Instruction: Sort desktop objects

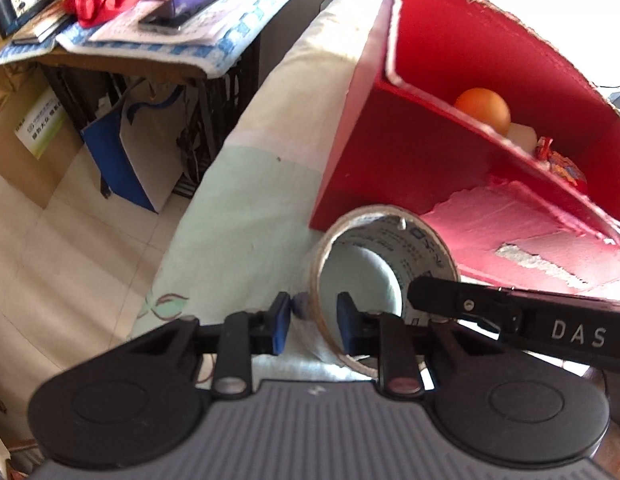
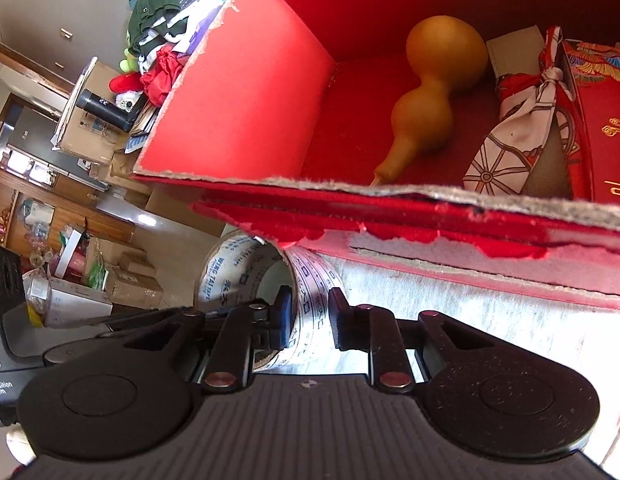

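Both the left gripper and right gripper clasp the "WING TAI" tape roll wall

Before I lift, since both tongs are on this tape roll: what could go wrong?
1. Both the left tongs and right tongs pinch opposite walls of the printed packing tape roll; uneven pulling could twist it loose.
2. The torn front edge of the red cardboard box overhangs the roll and may snag it.
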`<state>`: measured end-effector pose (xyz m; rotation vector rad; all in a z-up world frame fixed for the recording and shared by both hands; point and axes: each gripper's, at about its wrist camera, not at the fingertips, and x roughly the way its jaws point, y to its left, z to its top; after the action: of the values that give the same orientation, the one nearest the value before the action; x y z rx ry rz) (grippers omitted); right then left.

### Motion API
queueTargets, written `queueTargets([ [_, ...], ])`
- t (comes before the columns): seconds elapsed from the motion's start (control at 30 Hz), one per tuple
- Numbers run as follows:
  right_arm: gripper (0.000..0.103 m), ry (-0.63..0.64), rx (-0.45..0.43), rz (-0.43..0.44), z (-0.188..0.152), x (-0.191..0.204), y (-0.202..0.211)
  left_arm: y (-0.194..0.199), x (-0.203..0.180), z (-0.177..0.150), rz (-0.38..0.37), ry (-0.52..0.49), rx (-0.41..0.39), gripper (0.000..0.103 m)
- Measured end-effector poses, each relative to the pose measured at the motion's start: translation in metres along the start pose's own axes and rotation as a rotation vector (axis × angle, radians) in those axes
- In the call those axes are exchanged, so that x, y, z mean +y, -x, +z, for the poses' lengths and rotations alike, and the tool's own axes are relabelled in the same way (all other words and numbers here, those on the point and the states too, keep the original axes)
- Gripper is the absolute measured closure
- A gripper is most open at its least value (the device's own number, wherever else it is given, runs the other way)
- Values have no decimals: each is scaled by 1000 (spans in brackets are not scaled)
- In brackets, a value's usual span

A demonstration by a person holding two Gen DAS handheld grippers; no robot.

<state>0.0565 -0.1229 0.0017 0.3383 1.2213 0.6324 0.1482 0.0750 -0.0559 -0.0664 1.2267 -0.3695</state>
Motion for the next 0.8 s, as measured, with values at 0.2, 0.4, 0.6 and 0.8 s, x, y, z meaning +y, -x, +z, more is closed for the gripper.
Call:
queueTargets([
  [0.2, 82, 23, -30, 28, -3, 8, 17, 25, -11, 0, 18, -41, -57, 80],
  [0.4, 82, 56, -80, 70, -7, 20, 41, 63, -27, -4, 53, -90, -131, 80],
  [0.6, 82, 68, -157, 100, -12, 25, 74, 102, -49, -6, 64, -153, -216, 80],
  [0.8, 82, 48, -249, 102, -11, 21, 107, 130, -83, -2, 42, -243, -294, 80],
])
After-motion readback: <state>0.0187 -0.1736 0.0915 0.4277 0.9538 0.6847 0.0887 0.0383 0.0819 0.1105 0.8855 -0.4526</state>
